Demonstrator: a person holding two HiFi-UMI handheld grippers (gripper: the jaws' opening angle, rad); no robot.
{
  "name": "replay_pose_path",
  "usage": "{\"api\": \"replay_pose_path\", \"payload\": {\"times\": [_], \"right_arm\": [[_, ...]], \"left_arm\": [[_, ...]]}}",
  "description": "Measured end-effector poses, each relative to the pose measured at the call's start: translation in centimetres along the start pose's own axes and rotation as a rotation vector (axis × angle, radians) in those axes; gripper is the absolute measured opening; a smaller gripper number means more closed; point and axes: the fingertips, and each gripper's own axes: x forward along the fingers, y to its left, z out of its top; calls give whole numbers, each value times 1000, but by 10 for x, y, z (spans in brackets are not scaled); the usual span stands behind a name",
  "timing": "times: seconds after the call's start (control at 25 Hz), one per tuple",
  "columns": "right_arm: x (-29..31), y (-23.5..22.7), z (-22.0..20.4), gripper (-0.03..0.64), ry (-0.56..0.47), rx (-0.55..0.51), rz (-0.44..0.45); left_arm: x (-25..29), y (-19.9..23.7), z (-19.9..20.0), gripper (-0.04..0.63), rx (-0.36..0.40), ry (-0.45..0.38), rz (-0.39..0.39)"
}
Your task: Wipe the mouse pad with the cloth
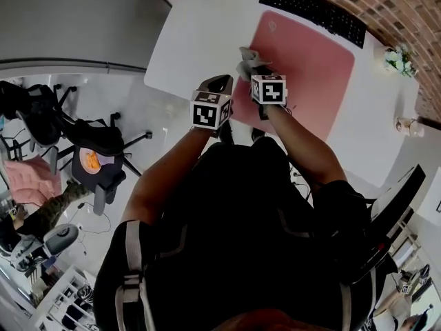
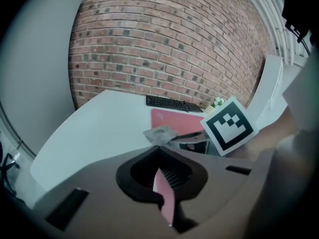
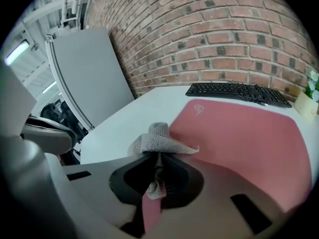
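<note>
**White table [image 1: 200, 26], pink mouse pad [image 1: 303, 61], grey cloth [image 1: 246, 56]**

Red bricks make the wall [image 3: 234, 39] behind the white table. On the table lies the big pink mouse pad, flat. A black keyboard [image 1: 313, 9] sits just past its far edge, next to the wall. A little plant [image 1: 398, 58] stands near the far right corner.

The right gripper [image 3: 158, 156] has its two jaws squeezed tight on the grey cloth. Part of the cloth sticks out in front of the jaws in a bunch. It is at the near left edge of the mouse pad. I cannot tell if the cloth touches the pad.

The left gripper [image 2: 159, 151] is just beside the right one, at the near edge of the table. Its jaws are pressed together and nothing is between them.
</note>
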Motion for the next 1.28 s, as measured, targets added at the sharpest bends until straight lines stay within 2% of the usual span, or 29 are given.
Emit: {"api": "replay_pose_path", "payload": {"times": [0.36, 0.56, 1.28], "right_arm": [[-5, -35, -7, 33, -5, 57, -69], [-19, -64, -18, 34, -13, 92, -114], [-87, -164, -58, 34, -49, 237, -300]], "left_arm": [[13, -5, 5, 3, 21, 13, -22], [27, -29, 8, 3, 51, 16, -82], [61, -105, 18, 3, 164, 47, -222]]}}
